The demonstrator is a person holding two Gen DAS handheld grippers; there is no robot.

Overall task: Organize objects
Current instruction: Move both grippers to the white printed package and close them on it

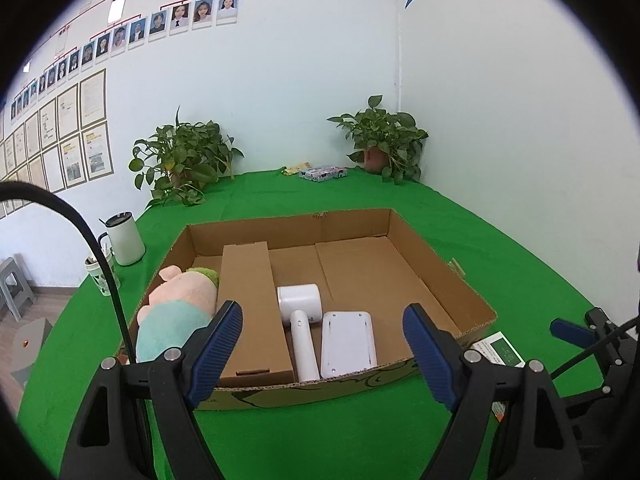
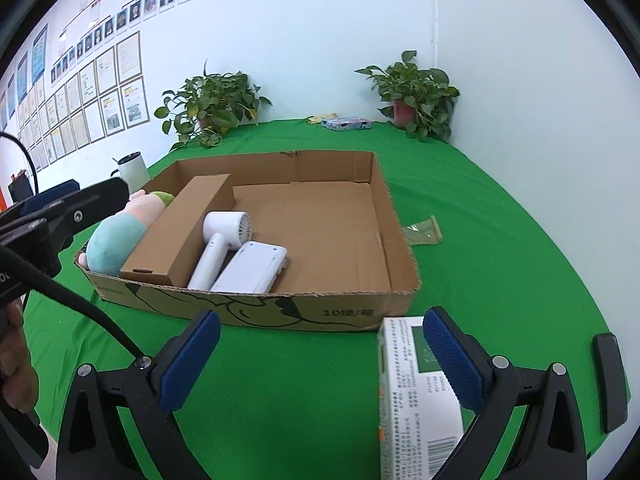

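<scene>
The right gripper (image 2: 320, 364) has its jaws spread and nothing clamped; the white-and-green carton (image 2: 416, 392) lies at lower right of its frame, beside the right-hand pad (image 2: 452, 364), and contact cannot be told. To pick it up cleanly, I would centre the carton between the pads first, then close on its long flat faces (an end grip would probably let it swing). The left gripper (image 1: 322, 354) likewise has its jaws spread and empty.

Beyond, the cardboard tray (image 2: 256, 312) holds a plush toy (image 2: 120, 236), a brown box (image 2: 176, 236), a hair dryer (image 2: 224, 236) and a white device (image 2: 252, 268).

Only the right view shows the carton's barcode and the clear wrapper (image 2: 424, 232); only the left shows the patterned cup (image 1: 100, 276).
</scene>
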